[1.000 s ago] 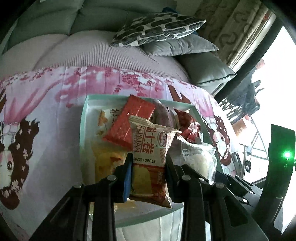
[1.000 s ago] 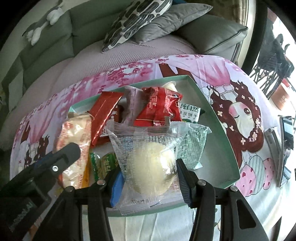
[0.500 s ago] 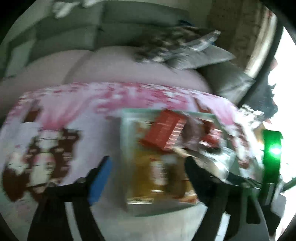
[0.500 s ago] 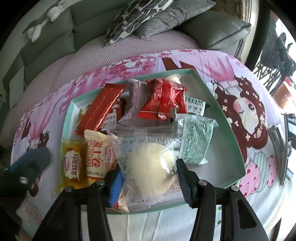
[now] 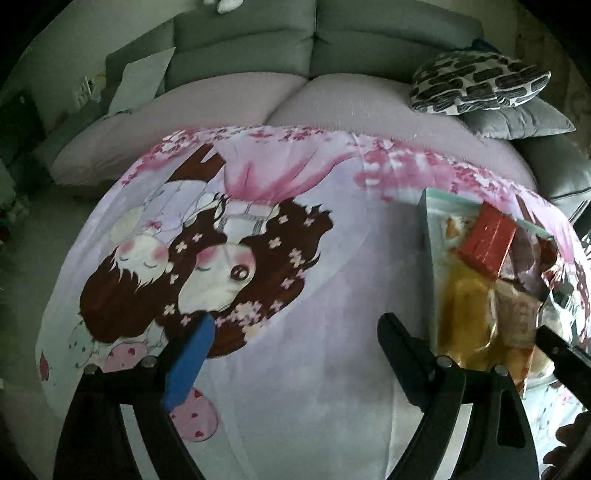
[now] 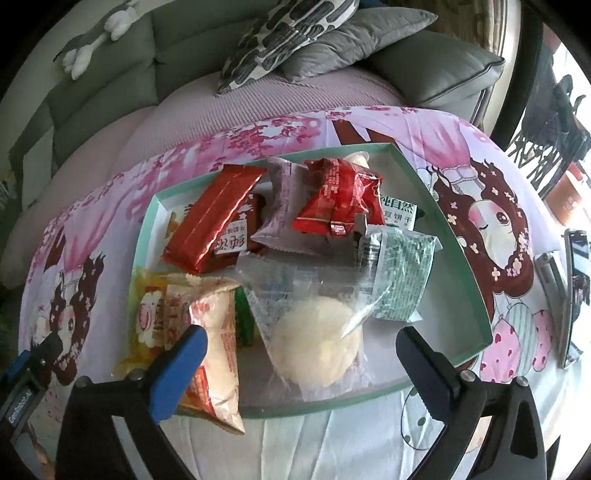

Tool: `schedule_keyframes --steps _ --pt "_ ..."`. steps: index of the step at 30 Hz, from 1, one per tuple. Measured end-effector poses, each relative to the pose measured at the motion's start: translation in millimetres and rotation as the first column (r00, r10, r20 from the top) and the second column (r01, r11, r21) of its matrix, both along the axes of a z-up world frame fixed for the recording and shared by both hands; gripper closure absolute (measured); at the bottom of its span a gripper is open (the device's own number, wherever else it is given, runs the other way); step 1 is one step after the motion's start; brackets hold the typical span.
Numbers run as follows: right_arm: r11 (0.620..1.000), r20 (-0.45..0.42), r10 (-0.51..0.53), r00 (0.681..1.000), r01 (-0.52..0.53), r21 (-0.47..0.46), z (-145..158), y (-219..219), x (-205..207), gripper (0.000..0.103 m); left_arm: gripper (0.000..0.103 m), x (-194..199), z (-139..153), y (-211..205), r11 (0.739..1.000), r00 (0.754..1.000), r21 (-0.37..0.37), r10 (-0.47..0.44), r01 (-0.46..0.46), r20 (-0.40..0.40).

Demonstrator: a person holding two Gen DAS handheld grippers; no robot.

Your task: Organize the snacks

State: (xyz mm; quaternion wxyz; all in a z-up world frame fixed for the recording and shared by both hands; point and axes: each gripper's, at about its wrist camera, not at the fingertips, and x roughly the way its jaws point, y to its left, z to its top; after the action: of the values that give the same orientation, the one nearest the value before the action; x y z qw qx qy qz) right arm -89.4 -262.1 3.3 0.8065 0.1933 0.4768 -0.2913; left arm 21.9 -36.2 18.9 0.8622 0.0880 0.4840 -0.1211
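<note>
A mint-green tray (image 6: 458,258) on the table holds several snack packets. My right gripper (image 6: 301,338) hangs over its front edge, jaws opening wide. A pale bun in clear wrap (image 6: 317,343) lies in the tray between the fingers, with neither pad touching it. Left of the bun, a beige-and-orange packet (image 6: 210,332) overhangs the front rim beside a yellow packet (image 6: 147,317). Red packets (image 6: 218,218) lie farther back. My left gripper (image 5: 293,325) is over the bare tablecloth left of the tray (image 5: 424,221), jaws opening, nothing between them.
The pink cartoon-print tablecloth (image 5: 258,229) covers the table. A grey sofa (image 5: 314,48) with a patterned cushion (image 6: 288,33) stands behind it. A phone (image 6: 576,288) lies at the table's right edge. The left gripper's body (image 6: 26,369) shows at the right wrist view's left edge.
My left gripper let go of the beige packet into the tray and swung left over the cloth. My right gripper opened and released the wrapped bun, which now rests in the tray.
</note>
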Motion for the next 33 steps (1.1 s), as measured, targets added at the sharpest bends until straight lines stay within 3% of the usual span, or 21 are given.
schedule_keyframes --steps 9,19,33 --pt "0.999 0.032 -0.025 0.999 0.026 -0.035 4 26 -20 0.0 0.013 -11 -14 10 0.995 0.999 0.09 0.034 -0.031 -0.041" --pt "0.998 0.058 -0.008 0.998 0.011 -0.055 9 45 -31 0.0 0.013 -18 -23 15 0.995 0.995 0.097 0.013 -0.004 -0.095" --pt "0.996 0.048 0.069 0.996 -0.066 -0.056 6 66 -24 0.0 0.013 -24 -27 12 0.992 0.993 0.115 -0.04 0.053 -0.11"
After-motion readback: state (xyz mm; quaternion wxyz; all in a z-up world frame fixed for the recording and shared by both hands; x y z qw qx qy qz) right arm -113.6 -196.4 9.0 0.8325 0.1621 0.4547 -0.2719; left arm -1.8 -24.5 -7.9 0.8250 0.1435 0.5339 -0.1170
